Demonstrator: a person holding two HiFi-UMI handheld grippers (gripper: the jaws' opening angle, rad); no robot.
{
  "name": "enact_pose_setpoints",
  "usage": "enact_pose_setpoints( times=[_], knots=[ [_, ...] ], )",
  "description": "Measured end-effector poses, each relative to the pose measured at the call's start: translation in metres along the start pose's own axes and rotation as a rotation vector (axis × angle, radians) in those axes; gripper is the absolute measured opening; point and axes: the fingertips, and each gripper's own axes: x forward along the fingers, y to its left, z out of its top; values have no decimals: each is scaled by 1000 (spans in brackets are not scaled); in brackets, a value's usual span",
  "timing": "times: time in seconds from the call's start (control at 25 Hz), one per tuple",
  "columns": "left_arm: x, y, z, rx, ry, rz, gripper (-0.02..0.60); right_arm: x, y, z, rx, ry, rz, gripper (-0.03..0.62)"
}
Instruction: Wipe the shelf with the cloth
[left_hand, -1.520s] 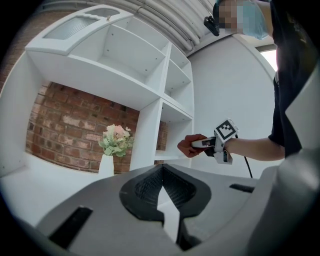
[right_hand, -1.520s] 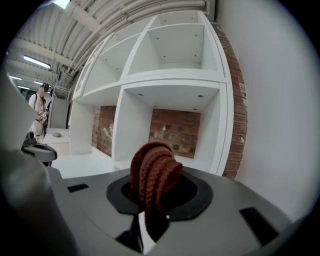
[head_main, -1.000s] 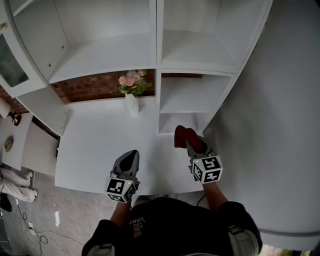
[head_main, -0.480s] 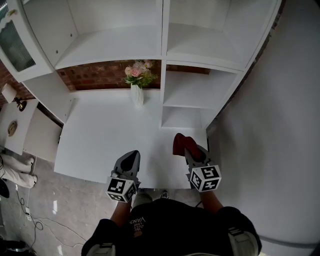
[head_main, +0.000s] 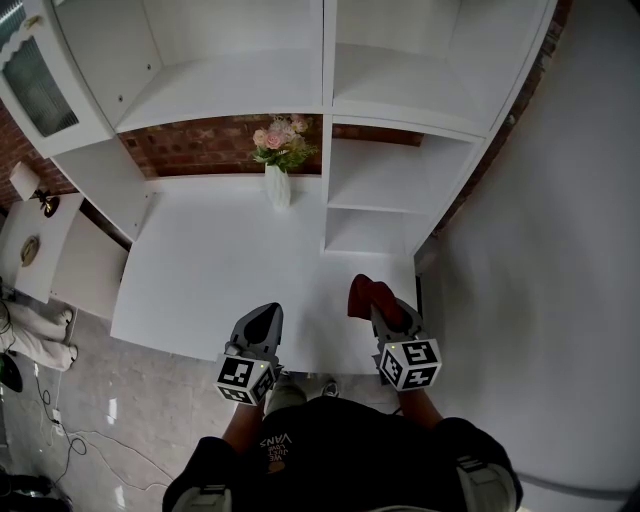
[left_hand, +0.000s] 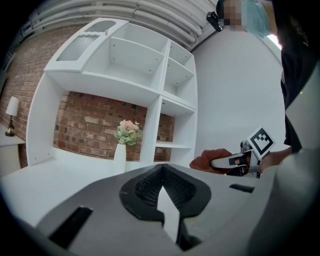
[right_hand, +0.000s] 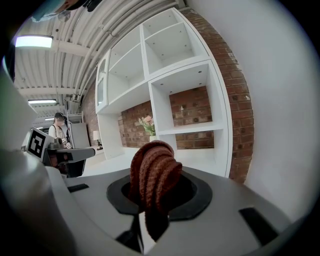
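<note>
Right gripper is drawn slightly back from the shelf. Its fingers are clamped on the rust cloth, over the tabletop. Left gripper: fingers together, empty. Advised: cloth is pressed flat and swept along the board.

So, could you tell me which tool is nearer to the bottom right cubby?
Right. The right tool, gripping the cloth, sits just in front of that cubby; the left tool is farther off, out to its left.
</note>
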Motion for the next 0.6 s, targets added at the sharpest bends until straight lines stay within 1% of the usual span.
enact_pose_setpoints(
  times=[0.24, 0.6],
  knots=[
    [-1, -5, 1, 4, 0, -5, 7, -8, -3, -1, 5, -1, -11, 94],
    [-4, -8, 1, 11, 1, 0, 8, -10, -1, -3, 4, 0, 2, 94]
  ],
)
